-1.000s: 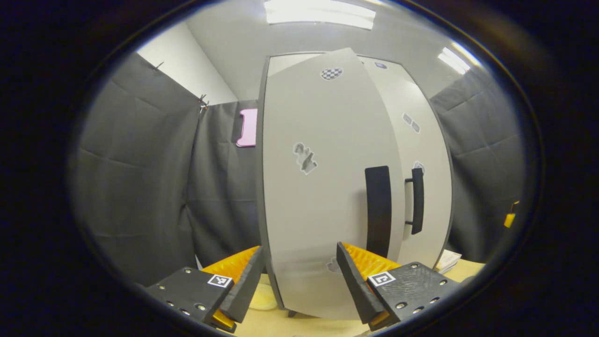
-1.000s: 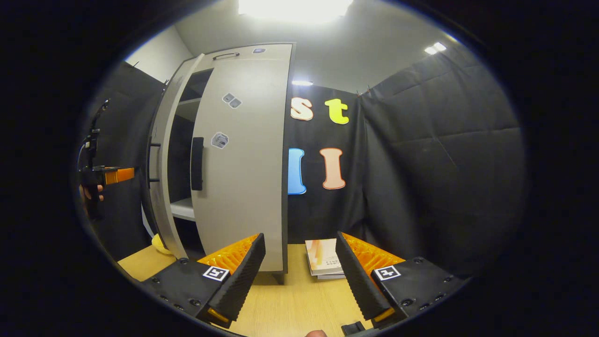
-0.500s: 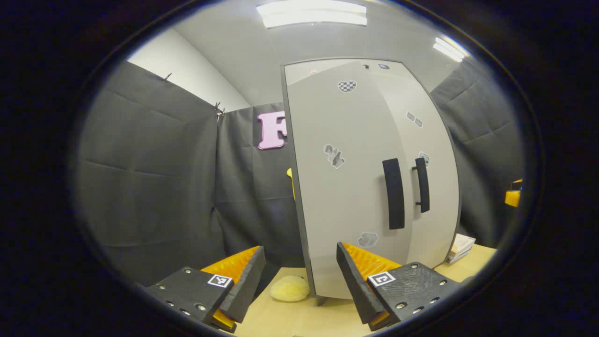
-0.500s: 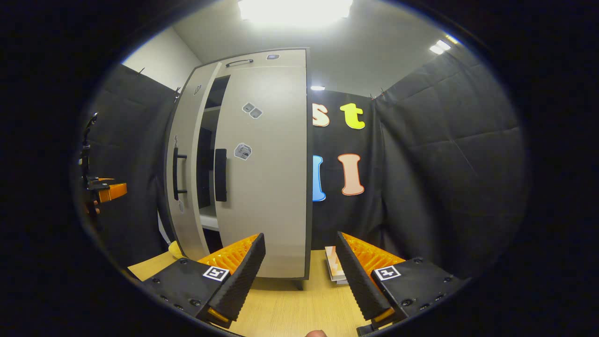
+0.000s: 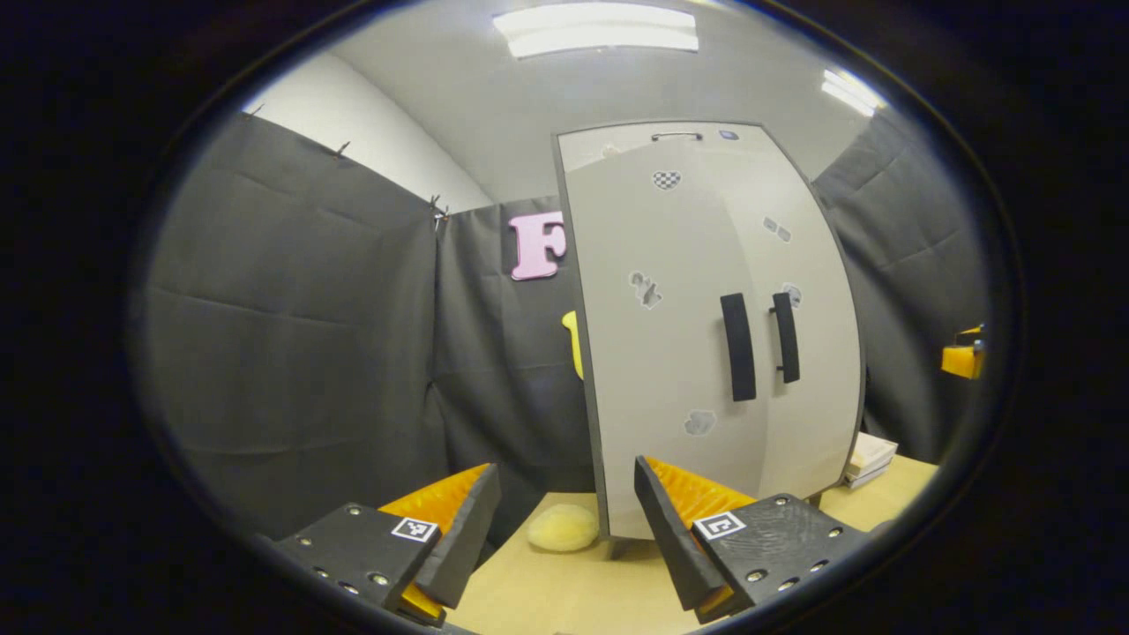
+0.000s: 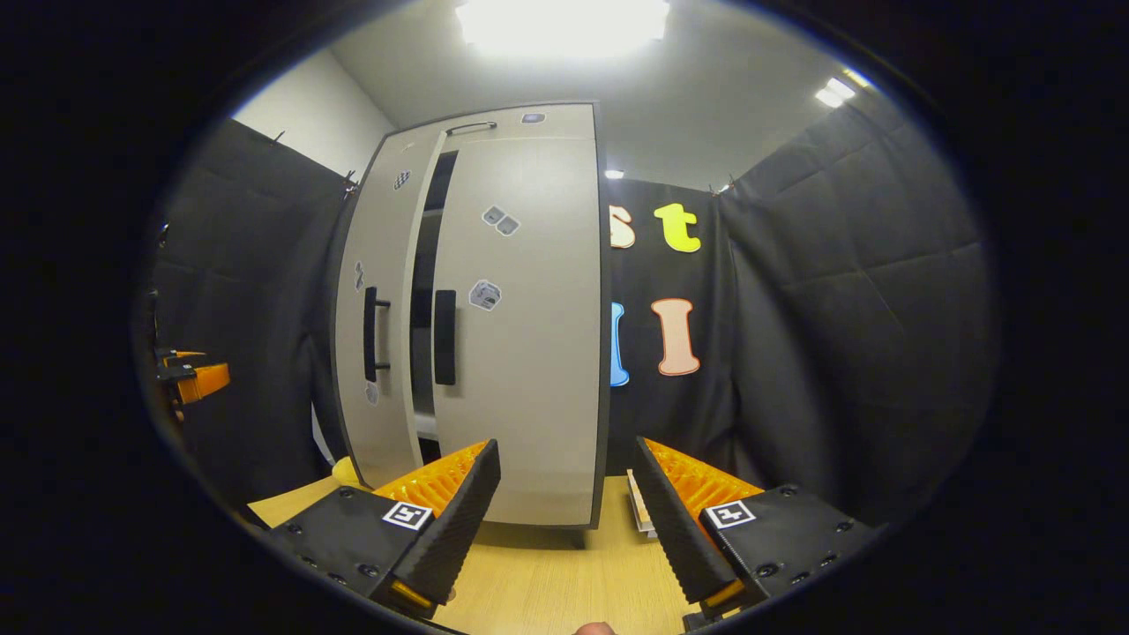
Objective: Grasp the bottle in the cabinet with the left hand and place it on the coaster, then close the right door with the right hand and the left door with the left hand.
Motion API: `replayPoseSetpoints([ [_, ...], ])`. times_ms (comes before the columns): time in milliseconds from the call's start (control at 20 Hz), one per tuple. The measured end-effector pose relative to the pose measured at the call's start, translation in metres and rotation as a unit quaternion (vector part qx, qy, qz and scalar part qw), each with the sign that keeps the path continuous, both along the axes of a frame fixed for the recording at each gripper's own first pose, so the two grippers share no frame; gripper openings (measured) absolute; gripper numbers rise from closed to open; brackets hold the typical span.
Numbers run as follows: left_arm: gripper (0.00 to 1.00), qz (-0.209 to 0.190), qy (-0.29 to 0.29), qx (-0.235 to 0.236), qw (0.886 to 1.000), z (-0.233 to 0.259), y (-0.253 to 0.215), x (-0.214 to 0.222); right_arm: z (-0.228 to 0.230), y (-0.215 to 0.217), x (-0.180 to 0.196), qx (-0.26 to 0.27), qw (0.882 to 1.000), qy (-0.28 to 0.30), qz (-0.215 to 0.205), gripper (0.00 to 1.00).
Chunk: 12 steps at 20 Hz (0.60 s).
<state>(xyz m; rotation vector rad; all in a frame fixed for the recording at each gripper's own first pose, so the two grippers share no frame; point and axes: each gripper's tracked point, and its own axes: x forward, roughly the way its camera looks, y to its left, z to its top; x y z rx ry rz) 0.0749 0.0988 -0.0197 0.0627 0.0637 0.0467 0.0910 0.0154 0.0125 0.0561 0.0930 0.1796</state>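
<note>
Left gripper point(image 5: 560, 529) fingers spread, holding nothing; right gripper point(image 6: 564, 520) likewise. Pale bench point(image 6: 547, 582) beneath both. Beyond the fingers, cabinet point(image 6: 529, 370): right door point(image 6: 520, 353) shut, left door point(image 6: 379, 353) slightly ajar, dark gap between. Bottle location unclear.

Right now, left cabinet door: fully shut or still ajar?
Ajar. In the right gripper view a dark vertical gap separates the left door from the right door, with a shelf edge visible inside.
</note>
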Motion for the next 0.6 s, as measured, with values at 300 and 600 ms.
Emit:
replayPoseSetpoints([
  [300, 0.91, 0.021, -0.001, -0.002, 1.0, -0.004, 0.011, -0.011, -0.005, 0.003, -0.015, 0.002, 1.0, -0.006, 0.005, 0.96],
  [600, 0.91, 0.028, -0.006, 0.0, 1.0, -0.006, 0.017, -0.017, -0.012, 0.009, -0.027, -0.004, 1.0, -0.011, 0.01, 0.96],
])
